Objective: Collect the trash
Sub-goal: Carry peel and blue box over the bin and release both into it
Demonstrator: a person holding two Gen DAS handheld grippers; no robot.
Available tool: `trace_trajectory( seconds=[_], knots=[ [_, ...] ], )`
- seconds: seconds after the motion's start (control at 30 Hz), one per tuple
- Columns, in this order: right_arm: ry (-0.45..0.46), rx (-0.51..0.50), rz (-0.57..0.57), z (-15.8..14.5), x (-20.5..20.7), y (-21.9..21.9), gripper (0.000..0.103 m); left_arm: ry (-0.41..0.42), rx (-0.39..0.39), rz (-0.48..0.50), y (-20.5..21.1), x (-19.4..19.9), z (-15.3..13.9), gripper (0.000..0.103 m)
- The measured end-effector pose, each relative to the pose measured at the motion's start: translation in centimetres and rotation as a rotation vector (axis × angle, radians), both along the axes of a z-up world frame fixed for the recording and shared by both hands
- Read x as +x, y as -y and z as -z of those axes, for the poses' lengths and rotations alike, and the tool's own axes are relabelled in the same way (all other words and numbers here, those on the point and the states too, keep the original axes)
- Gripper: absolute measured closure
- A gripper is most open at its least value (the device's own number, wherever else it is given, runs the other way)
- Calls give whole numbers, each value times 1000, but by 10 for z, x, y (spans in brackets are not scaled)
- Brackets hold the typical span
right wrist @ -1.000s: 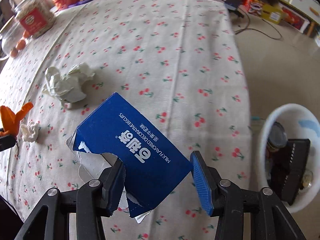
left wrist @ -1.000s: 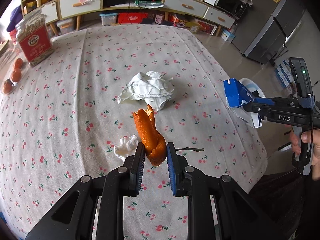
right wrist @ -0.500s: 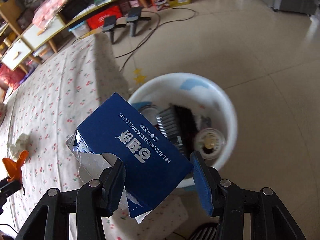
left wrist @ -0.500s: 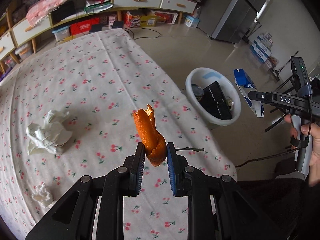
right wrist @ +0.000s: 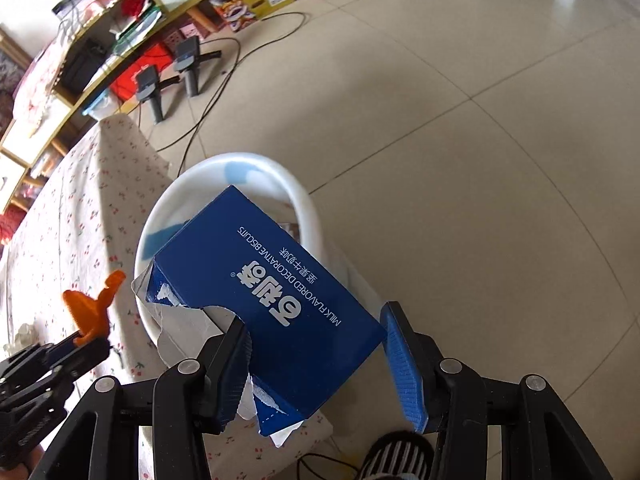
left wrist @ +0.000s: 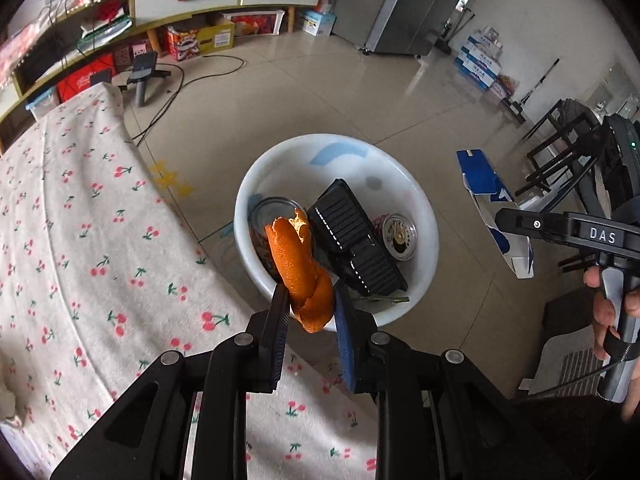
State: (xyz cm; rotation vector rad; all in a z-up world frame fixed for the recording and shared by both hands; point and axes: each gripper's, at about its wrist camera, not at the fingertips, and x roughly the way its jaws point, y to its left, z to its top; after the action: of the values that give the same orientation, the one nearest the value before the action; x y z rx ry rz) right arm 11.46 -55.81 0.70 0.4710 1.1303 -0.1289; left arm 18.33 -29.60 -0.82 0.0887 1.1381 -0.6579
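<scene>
My left gripper (left wrist: pixel 310 314) is shut on a curled orange peel (left wrist: pixel 300 268) and holds it over the near rim of a white trash bin (left wrist: pixel 416 204) on the floor. The bin holds a black tray (left wrist: pixel 354 248) and a drink can (left wrist: pixel 399 237). My right gripper (right wrist: pixel 316 350) is shut on a torn blue biscuit box (right wrist: pixel 272 292), held above the bin (right wrist: pixel 300 200). The box also shows in the left wrist view (left wrist: pixel 490 208), to the right of the bin. The left gripper with the peel (right wrist: pixel 90 312) shows at the left of the right wrist view.
The table with the cherry-print cloth (left wrist: pixel 72 240) ends right next to the bin. A small white scrap (right wrist: pixel 22 334) lies on the cloth. Cables and stands (left wrist: pixel 148 76) lie on the tiled floor. Shelves (left wrist: pixel 192 4) line the far wall. A dark chair (left wrist: pixel 560 156) stands right.
Both grippers have swung from over the table to over the trash bin, each still holding its item. The crumpled tissues on the table have dropped out of the left wrist view.
</scene>
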Motion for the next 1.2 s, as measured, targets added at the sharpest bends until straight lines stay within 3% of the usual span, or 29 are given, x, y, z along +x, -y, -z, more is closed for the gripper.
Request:
trace_trajectory(
  seconds=[0.1, 0.23, 0.4, 0.67, 0.7, 0.73, 0.8, 1.07, 1.13, 1.2],
  knots=[
    [-1, 19, 23, 2, -1, 7, 48, -21, 6, 24, 12, 11, 7, 71],
    [-6, 24, 42, 4, 5, 12, 48, -2, 7, 13, 14, 19, 7, 39],
    [-11, 43, 49, 7, 14, 11, 48, 20, 6, -12, 1, 16, -4, 29],
    [-3, 101, 34, 17, 40, -8, 47, 72, 22, -16, -34, -5, -25, 24],
    [-3, 113, 26, 18, 44, -11, 45, 78, 23, -21, -40, -7, -28, 19],
    [-10, 115, 20, 20, 48, -14, 35, 82, 21, -29, -47, -8, -31, 18],
    [-6, 106, 18, 18, 50, -18, 27, 88, 17, -48, -60, -11, -37, 18],
    [17, 49, 4, -1, 49, -33, 27, 107, 28, -135, -123, -20, -53, 16],
    [21, 25, -7, -6, 47, -38, 27, 113, 35, -158, -141, -23, -57, 8],
    [25, 8, -16, -10, 45, -43, 27, 121, 43, -185, -160, -25, -61, 7]
  ],
)
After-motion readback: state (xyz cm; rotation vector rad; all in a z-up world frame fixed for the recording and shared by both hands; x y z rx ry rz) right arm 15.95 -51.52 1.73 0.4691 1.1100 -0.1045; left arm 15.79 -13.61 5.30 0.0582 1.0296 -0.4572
